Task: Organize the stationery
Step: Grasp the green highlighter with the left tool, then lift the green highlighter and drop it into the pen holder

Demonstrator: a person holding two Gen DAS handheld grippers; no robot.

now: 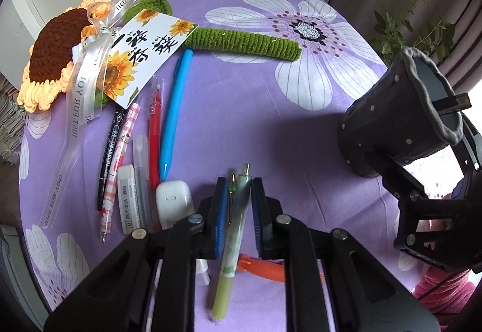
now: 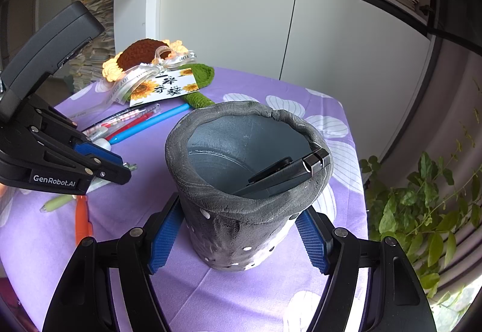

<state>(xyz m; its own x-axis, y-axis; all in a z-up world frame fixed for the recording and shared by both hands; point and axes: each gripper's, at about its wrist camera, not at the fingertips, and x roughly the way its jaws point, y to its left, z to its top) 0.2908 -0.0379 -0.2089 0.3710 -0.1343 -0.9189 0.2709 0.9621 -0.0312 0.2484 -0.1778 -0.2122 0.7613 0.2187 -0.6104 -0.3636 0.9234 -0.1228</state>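
My left gripper points down at the purple tablecloth and is shut on a light green pen, which runs lengthwise between the blue pads. The pen's clicker end sticks out past the fingertips. In the right wrist view, my right gripper is shut on a grey dotted pen holder, with a pad on each side of its lower wall. The holder stands upright with a black object leaning inside. In the left wrist view the holder is at the right.
Left of the held pen lie a blue pen, red pen, black marker, pink checked pen, eraser and a white case. An orange item lies under the gripper. A crocheted sunflower is at the far left.
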